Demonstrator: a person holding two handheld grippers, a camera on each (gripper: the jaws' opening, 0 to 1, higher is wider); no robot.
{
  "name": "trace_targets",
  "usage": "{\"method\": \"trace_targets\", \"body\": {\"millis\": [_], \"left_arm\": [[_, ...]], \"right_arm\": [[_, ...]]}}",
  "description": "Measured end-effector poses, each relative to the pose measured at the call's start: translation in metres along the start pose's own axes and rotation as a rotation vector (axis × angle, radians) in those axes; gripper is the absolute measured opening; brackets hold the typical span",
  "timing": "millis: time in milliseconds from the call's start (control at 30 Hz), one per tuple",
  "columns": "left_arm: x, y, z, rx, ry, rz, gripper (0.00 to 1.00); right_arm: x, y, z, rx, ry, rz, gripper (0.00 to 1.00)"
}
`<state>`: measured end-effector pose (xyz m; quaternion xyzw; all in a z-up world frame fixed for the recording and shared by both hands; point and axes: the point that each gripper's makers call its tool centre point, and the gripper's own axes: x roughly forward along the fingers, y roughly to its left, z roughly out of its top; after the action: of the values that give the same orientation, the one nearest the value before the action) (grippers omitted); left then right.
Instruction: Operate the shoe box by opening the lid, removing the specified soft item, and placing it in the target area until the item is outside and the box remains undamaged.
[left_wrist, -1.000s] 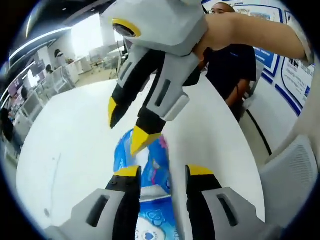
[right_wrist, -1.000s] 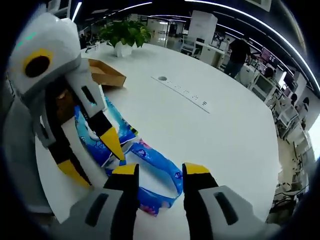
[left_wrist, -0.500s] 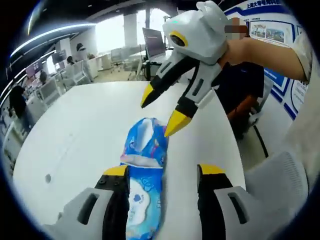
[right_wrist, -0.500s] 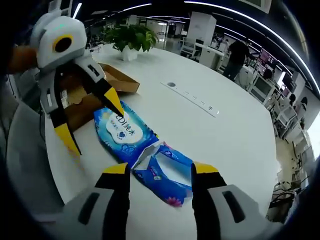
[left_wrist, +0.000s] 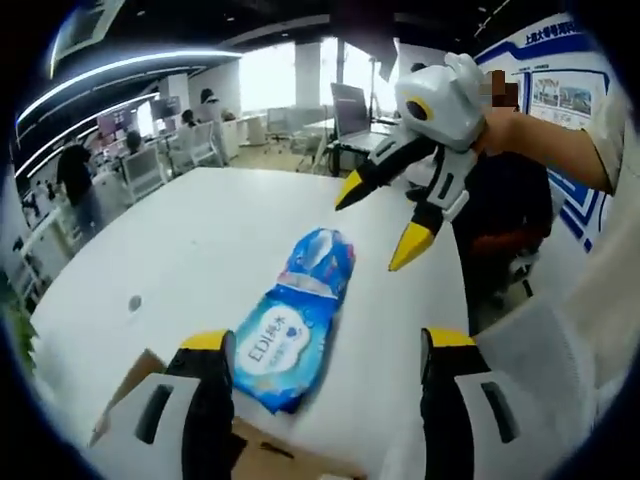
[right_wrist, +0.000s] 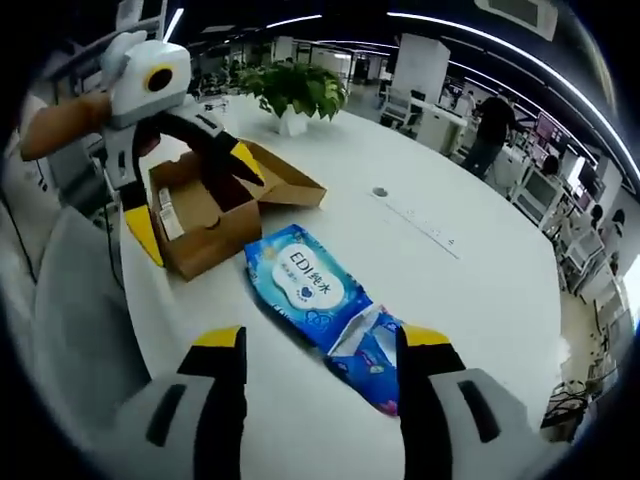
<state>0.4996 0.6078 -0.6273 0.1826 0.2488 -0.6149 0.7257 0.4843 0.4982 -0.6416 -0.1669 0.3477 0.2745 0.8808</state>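
Both tongs (left_wrist: 325, 350) farther back from wipes pack (right_wrist: 325, 295); box (right_wrist: 205, 210) contents perhaps unreadable.

opposed raised views, shared wipes pack (left_wrist: 292, 332)

The left gripper (left_wrist: 325, 350) hung with its two fingers (left_wrist: 208, 345) spread wide apart and nothing between them. The right gripper (right_wrist: 320, 345) was also wide open and empty. Each was held up in the air by a bare hand (right_wrist: 55, 125) at its back, and both pointed toward each other.
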Motion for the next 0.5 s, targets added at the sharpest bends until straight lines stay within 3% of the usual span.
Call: {"method": "trace_targets", "body": {"millis": [200,500], "left_arm": [[-0.036,0.006,-0.008,-0.018,-0.032,0.052,0.82],[-0.088,0.020,-0.037,-0.062,-0.034,0.150,0.90]], "right_arm": [[-0.001,0.028,0.019,-0.043,-0.020,0.044,0.56],[0.009,0.062,0.041,-0.102,-0.030,0.116,0.59]]}}
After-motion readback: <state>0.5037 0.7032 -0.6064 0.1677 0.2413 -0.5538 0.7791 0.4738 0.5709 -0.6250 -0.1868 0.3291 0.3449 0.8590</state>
